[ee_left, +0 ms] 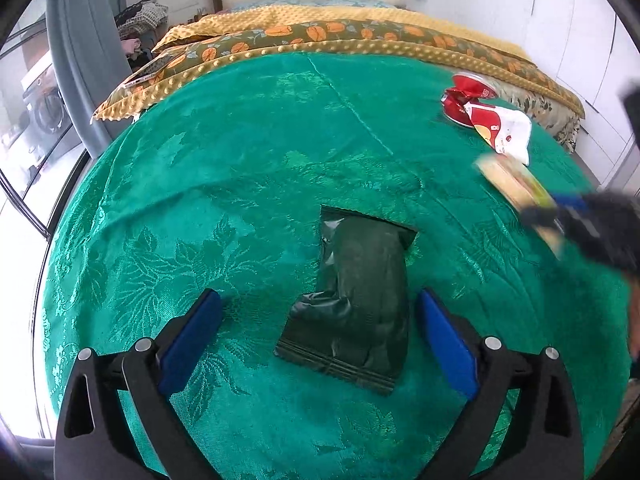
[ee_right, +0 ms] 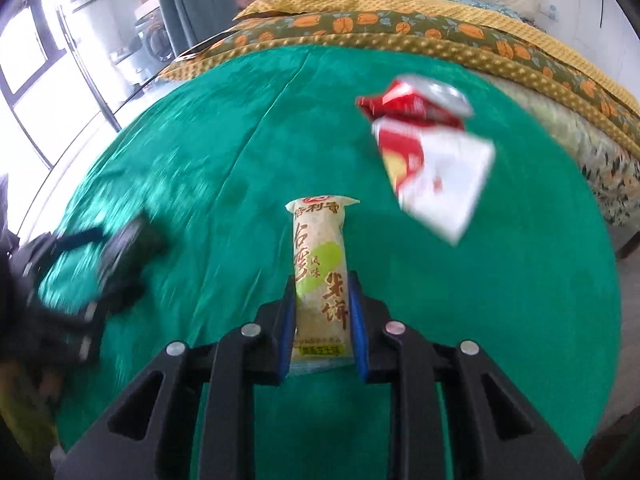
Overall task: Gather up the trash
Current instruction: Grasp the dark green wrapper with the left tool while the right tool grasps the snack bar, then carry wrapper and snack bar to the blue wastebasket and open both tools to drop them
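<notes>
A dark green plastic packet (ee_left: 360, 296) lies on the green bedspread (ee_left: 240, 152). My left gripper (ee_left: 318, 304) is open, its blue pads on either side of the packet's near end, just above it. My right gripper (ee_right: 322, 280) is shut on a beige rice-cracker wrapper (ee_right: 320, 256) and holds it off the bedspread; it shows blurred at the right of the left wrist view (ee_left: 516, 184). A crushed red can (ee_right: 416, 100) and a red-and-white wrapper (ee_right: 436, 176) lie at the far right of the bed. The left gripper and packet appear blurred in the right wrist view (ee_right: 120, 264).
A yellow dotted blanket with an orange-patterned quilt (ee_left: 320, 36) lies across the far end of the bed, a phone (ee_left: 148, 70) on its left end. A window and grey curtain (ee_left: 80, 52) stand to the left, white cabinets (ee_left: 592, 52) to the right.
</notes>
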Demonstrator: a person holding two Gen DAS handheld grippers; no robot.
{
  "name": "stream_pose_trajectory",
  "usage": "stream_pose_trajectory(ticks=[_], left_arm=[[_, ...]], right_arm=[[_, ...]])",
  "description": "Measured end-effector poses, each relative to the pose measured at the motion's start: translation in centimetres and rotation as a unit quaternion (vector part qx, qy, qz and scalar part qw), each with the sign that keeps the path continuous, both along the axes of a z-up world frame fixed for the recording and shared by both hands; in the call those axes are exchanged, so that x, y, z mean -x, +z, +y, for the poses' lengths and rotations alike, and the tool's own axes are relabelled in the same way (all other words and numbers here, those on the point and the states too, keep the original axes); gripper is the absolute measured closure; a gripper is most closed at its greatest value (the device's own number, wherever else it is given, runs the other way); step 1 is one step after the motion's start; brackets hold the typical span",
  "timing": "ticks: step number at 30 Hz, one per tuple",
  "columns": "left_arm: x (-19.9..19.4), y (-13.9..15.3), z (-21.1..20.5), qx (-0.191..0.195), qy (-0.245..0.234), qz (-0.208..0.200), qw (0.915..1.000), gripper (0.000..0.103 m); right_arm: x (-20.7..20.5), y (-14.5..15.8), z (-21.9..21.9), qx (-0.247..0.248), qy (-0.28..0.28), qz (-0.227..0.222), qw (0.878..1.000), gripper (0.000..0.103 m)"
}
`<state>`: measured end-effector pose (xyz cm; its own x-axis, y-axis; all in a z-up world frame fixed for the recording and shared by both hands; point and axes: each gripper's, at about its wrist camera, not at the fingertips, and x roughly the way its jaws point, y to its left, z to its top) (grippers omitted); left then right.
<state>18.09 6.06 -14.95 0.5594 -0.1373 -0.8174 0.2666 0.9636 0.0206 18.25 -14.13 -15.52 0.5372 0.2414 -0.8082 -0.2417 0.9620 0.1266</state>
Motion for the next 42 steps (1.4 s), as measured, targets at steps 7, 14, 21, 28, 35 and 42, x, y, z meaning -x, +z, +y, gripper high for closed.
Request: stream_pose_trajectory(ticks=[7, 14, 21, 28, 35, 42], left_arm=[[0.0, 0.0, 0.0, -0.002, 0.001, 0.000, 1.0000, 0.006], [-0.1, 0.0, 0.1, 0.001, 0.001, 0.000, 1.0000, 0.006], [0.3, 1.2, 1.0, 0.048, -0.064, 0.025, 0.9965, 0.006], [-0.9, 0.6, -1.3, -0.012, -0.087, 0.040, 0.9953, 0.021], [-0.5, 1.4, -1.6, 0.002, -0.096, 0.043, 0.9945, 0.066], [1.9, 3.2, -3.8, 0.064, -0.121, 0.033, 0.9900, 0.067]], right_arm=[[6.7, -0.2, 1.0, -0.013, 0.000, -0.035, 0.999, 0.066], [6.4, -1.2, 1.6, 0.025, 0.001, -0.048, 0.999, 0.037], [6.5, 0.4, 0.2, -0.010, 0.031, 0.014, 0.999, 0.037], [3.8, 1.1, 2.1, 0.054, 0.055, 0.064, 0.995, 0.052], [4.5, 1.8, 1.1, 0.020, 0.044, 0.064, 0.997, 0.085], [6.9, 3.4, -2.5, -0.055, 0.021, 0.046, 0.997, 0.085]])
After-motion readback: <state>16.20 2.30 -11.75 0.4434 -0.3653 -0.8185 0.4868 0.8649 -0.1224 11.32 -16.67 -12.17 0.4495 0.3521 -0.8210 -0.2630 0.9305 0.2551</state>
